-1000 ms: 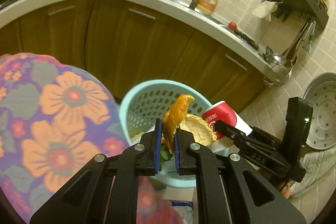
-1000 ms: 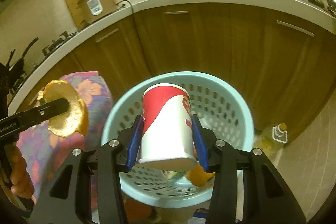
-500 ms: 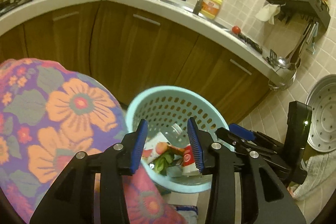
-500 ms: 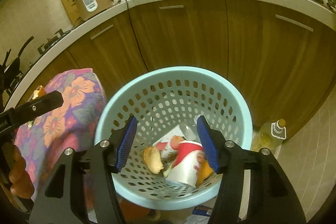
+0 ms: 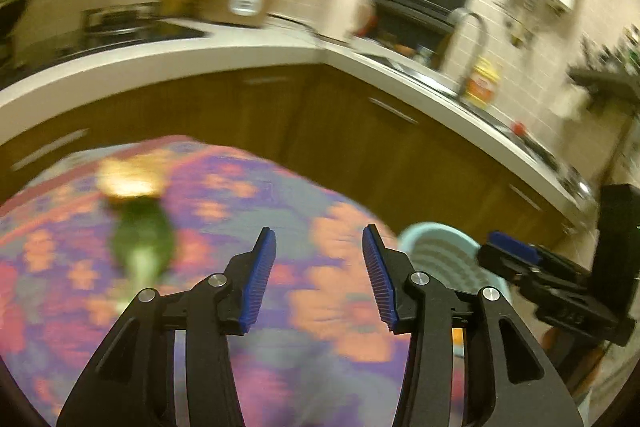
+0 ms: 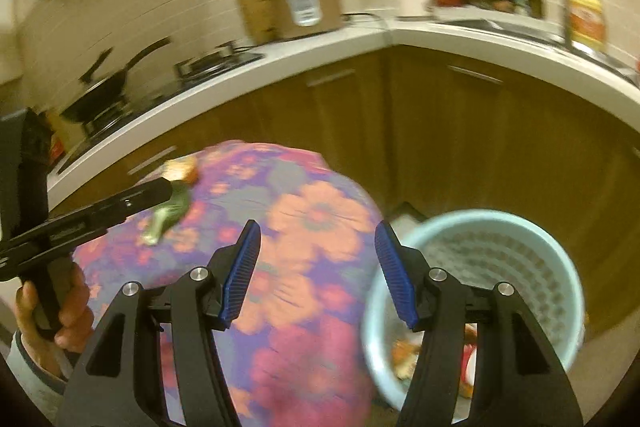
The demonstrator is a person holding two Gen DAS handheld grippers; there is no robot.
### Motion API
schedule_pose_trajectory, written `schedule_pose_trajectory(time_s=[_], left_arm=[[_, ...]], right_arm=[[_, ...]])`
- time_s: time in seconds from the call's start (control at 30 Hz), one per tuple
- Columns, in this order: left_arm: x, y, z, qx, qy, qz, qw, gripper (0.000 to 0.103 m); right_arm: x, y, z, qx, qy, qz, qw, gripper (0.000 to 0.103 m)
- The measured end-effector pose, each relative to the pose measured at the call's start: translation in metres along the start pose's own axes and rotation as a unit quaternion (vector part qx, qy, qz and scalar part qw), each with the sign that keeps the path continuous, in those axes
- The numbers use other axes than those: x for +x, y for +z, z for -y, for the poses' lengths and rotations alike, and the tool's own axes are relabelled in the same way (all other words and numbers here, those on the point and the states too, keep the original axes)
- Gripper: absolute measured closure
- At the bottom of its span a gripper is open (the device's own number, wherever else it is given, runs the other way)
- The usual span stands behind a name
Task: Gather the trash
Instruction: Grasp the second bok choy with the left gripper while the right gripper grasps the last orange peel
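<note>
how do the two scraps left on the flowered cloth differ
The green scrap is long and leaf-like; the yellowish scrap is shorter and rounder. In the left wrist view the green one lies nearer the left tongs, the yellowish one just beyond it. Both are blurred and both rest on the flowered cloth, outside the basket.

No lettering can be read: every label in both views is too blurred.
</note>
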State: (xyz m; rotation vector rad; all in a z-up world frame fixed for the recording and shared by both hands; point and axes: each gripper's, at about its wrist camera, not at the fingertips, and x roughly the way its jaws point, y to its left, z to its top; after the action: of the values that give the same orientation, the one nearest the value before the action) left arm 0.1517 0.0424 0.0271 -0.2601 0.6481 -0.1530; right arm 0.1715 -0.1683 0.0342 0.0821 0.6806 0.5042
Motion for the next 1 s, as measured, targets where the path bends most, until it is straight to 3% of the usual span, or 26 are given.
schedule_pose_trajectory(time_s=[0.13, 0.2, 0.33, 0.5, 0.63, 0.77, 0.8, 0.83, 0.87, 1.0], left_arm=[[-0.006, 0.002, -0.052, -0.031, 0.058, 0.000, 0.9978, 0.045], [0.002, 0.000, -0.076, -0.046, 0.086, -0.024, 0.9949, 0.043], [0.014, -0.006, -0.105, -0.064, 0.085, -0.051, 0.9930, 0.043], [0.034, -0.009, -0.116, -0.095, 0.033, -0.083, 0.9915, 0.043], [0.047, -0.010, -0.114, -0.074, 0.061, -0.092, 0.9912, 0.045], [0.054, -0.016, -0.112, -0.049, 0.089, -0.094, 0.9903, 0.056], [0.054, -0.016, -0.111, -0.041, 0.102, -0.094, 0.9895, 0.062], [0.054, -0.016, -0.111, -0.038, 0.108, -0.097, 0.9887, 0.079], [0.053, -0.016, -0.114, -0.041, 0.103, -0.098, 0.9889, 0.084], [0.035, -0.018, -0.131, -0.081, 0.093, -0.080, 0.9891, 0.087]], right_arm=[[0.031, 0.020, -0.040, -0.036, 0.025, -0.010, 0.999, 0.047], [0.046, 0.029, -0.055, -0.043, 0.037, -0.015, 0.998, 0.047], [0.078, 0.047, -0.075, -0.050, 0.057, -0.026, 0.997, 0.047], [0.119, 0.063, -0.099, -0.069, 0.063, -0.032, 0.995, 0.047], [0.154, 0.073, -0.116, -0.077, 0.068, -0.039, 0.994, 0.047], [0.182, 0.079, -0.128, -0.075, 0.077, -0.048, 0.993, 0.047], [0.190, 0.080, -0.133, -0.077, 0.081, -0.053, 0.992, 0.047], [0.197, 0.080, -0.136, -0.077, 0.084, -0.057, 0.992, 0.047], [0.201, 0.080, -0.138, -0.077, 0.084, -0.060, 0.992, 0.047], [0.228, 0.077, -0.151, -0.077, 0.090, -0.080, 0.990, 0.047]])
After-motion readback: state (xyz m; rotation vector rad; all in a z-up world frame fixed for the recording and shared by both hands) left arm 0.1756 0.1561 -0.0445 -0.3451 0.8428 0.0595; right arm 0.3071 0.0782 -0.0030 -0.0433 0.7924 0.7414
